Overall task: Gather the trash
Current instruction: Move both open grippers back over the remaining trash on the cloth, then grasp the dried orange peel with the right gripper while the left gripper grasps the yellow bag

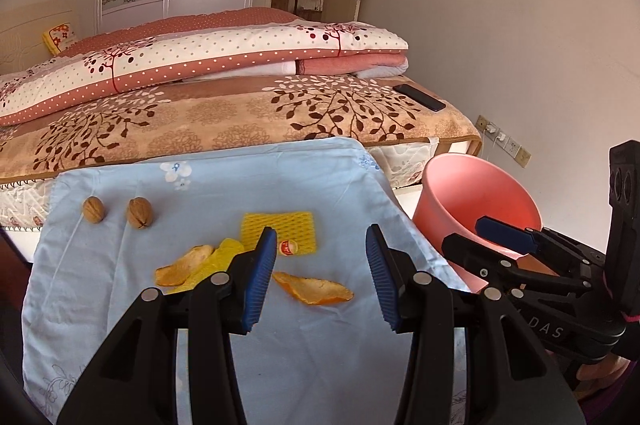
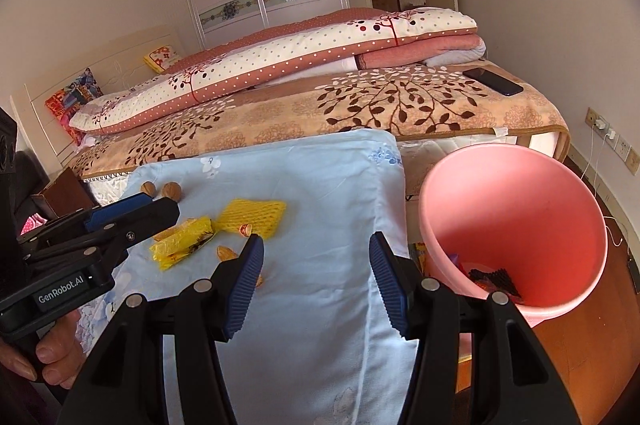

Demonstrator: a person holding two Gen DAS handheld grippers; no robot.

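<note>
Trash lies on a light blue cloth (image 1: 208, 193): a yellow foam net (image 1: 280, 229), a small red-and-white bit (image 1: 289, 247), a yellow wrapper (image 1: 226, 255) and two orange peels (image 1: 182, 267) (image 1: 316, 289). Two walnuts (image 1: 94, 209) (image 1: 139, 213) sit at the far left. My left gripper (image 1: 320, 245) hangs open and empty above the near peel. My right gripper (image 2: 316, 249) is open and empty over the cloth's right part, just left of the pink bin (image 2: 516, 201). Each gripper shows in the other's view: the right gripper (image 1: 464, 235) and the left gripper (image 2: 160, 207).
The bin (image 1: 480, 193) stands on the floor by the bed's corner, with dark scraps (image 2: 494, 279) at its bottom. Folded quilts (image 1: 200, 61) cover the bed behind the cloth. A black phone (image 1: 418, 97) lies on the brown blanket. Wall sockets (image 2: 612, 139) are at the right.
</note>
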